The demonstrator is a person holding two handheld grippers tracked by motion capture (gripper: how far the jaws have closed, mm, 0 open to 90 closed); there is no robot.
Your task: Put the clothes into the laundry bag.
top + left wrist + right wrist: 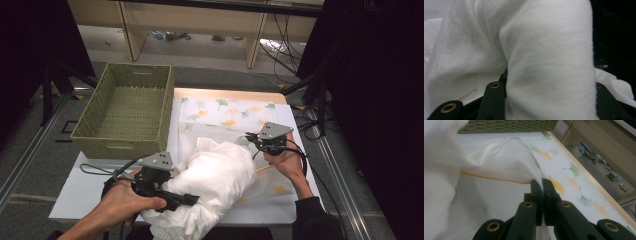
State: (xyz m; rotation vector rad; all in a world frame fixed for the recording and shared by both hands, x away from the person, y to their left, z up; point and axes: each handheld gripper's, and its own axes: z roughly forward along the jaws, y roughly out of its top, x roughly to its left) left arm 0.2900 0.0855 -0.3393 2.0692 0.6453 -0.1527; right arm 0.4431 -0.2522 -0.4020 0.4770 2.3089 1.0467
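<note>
A bulky white fleece cloth (220,175) lies bunched at the middle front of the table. My left gripper (187,200) comes in from the front left and is shut on a thick fold of it; that fold (549,62) fills the gap between the two black jaws. Right of the bundle, my right gripper (248,136) points left. It is shut (541,186) on the edge of a thin sheer fabric (506,167) with an orange trim, lifted a little above the table.
A leaf-print tablecloth (225,107) covers the right part of the table. An empty green woven basket (120,147) stands at the back left. The table's right edge (584,182) runs close to my right gripper, with floor and cables beyond.
</note>
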